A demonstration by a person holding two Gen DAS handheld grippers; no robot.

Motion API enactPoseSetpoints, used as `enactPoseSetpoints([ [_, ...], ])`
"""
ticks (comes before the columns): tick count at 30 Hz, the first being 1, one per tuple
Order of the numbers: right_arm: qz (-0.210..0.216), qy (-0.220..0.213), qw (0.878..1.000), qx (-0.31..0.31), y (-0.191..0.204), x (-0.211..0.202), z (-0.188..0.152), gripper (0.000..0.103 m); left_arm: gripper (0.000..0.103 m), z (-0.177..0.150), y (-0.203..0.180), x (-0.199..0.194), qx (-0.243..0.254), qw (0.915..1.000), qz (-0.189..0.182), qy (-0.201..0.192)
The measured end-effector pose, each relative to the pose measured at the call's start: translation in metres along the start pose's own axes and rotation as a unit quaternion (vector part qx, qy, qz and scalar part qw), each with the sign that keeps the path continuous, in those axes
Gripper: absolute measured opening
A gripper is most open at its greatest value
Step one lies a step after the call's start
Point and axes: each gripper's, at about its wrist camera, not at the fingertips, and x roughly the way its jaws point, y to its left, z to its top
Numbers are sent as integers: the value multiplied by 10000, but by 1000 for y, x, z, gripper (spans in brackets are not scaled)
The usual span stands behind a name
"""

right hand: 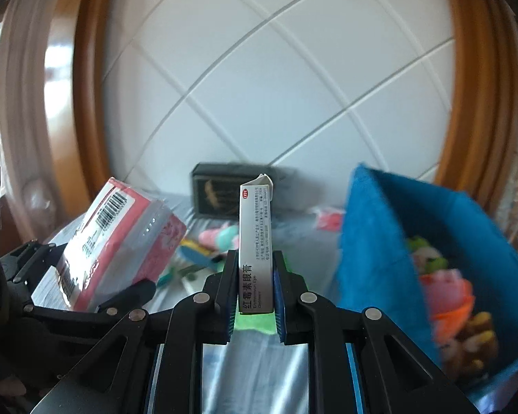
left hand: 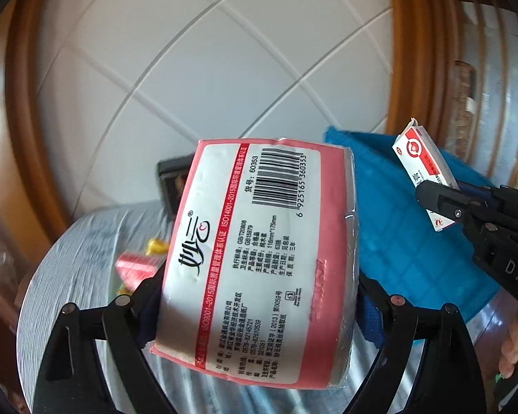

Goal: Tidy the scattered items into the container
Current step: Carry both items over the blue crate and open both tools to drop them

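My left gripper [left hand: 255, 296] is shut on a pink tissue pack [left hand: 255, 252] with a white label and barcode, held above the table. It also shows in the right wrist view [right hand: 121, 238] at the left. My right gripper [right hand: 255, 276] is shut on a small white ointment box [right hand: 255, 248], held upright. The box also shows in the left wrist view [left hand: 424, 165], at the right, over the blue fabric container [left hand: 407, 234]. That container [right hand: 373, 248] stands to the right in the right wrist view and holds several colourful items.
A striped cloth covers the table [left hand: 72, 269]. Loose small items [right hand: 210, 241] lie on it, pink, teal, yellow and green. A dark box [right hand: 221, 193] stands at the back against a white tiled wall [right hand: 259, 86]. Wooden frames [right hand: 86, 86] flank both sides.
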Motion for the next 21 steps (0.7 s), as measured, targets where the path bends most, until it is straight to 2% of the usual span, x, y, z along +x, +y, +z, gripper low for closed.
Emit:
enactPoseSetpoints([
  [6,-585,-217,9978,203,-86,-44,-2,18,90,36,-86,-1,357,9987,-302,-217],
  [11,-958,-226,9950,183,-185,-61,-4,18,90,65,-177,16,416,9974,-484,-346],
  [16,-1022,-40,9946,190,-282,-52,5,18,90,106,-268,52,357,9966,-733,-82],
  [21,-882,393,9951,232,-361,-16,18,18,90,140,-330,114,76,9938,-839,726],
])
